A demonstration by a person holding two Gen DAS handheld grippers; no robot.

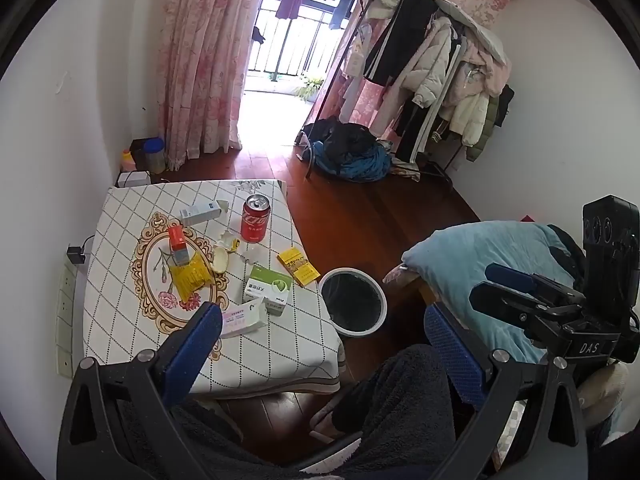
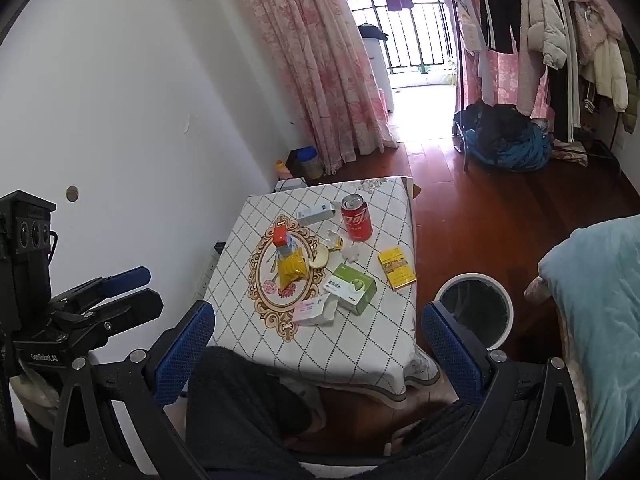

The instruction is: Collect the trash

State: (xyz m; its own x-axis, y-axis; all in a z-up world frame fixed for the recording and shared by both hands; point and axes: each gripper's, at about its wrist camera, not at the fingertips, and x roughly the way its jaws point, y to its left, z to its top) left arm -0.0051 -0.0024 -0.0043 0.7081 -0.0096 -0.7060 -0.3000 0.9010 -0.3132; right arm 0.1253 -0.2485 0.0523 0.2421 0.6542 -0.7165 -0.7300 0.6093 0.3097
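Observation:
A small table (image 1: 120,320) with a checked cloth holds the trash: a red cola can (image 1: 255,218), a green-and-white box (image 1: 267,289), a pink-and-white carton (image 1: 245,317), a yellow flat box (image 1: 298,267), a yellow packet (image 1: 191,278), an orange-topped carton (image 1: 178,246), a white tube box (image 1: 200,212) and peel scraps (image 1: 222,254). A white-rimmed bin (image 1: 353,301) stands on the floor right of the table. My left gripper (image 1: 324,344) is open, held back above the table's near edge. My right gripper (image 2: 318,344) is open, also short of the table. The can (image 2: 356,218) and bin (image 2: 474,308) show in the right wrist view.
A blue quilt on a bed (image 1: 488,264) lies to the right of the bin. My legs in dark fleece (image 1: 400,392) are below the grippers. A power strip (image 1: 66,308) hangs on the left wall. A clothes rack (image 1: 440,60) and a heap of clothes (image 1: 348,152) stand farther back.

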